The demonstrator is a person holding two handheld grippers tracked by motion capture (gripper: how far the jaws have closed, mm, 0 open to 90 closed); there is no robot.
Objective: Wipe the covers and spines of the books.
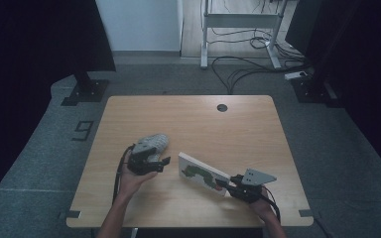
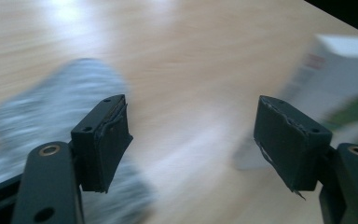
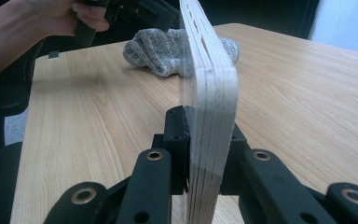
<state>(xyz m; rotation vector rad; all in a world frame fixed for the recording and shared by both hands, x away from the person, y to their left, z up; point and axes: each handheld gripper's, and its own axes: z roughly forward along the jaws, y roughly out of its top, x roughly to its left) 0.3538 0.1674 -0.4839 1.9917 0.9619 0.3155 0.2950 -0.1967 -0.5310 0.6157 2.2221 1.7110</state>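
A grey knitted sock [image 1: 151,144] lies bunched up left of the table's middle. It appears blurred beside the left jaw in the left gripper view [image 2: 51,116]. My left gripper [image 1: 158,162] hovers just right of the sock, open [image 2: 193,116], with nothing between its pads. A thick white board book [image 1: 201,173] with a green caterpillar on its cover stands tilted on the table. My right gripper [image 1: 223,183] is shut on the book's near edge [image 3: 209,84], a pad pressing on each cover [image 3: 207,126]. The sock [image 3: 163,51] lies beyond the book.
The wooden table [image 1: 203,124] has a round cable hole [image 1: 222,107] near its far edge. Behind it on the floor stand a white desk frame [image 1: 238,20], loose cables [image 1: 243,69] and two dark stands [image 1: 84,89].
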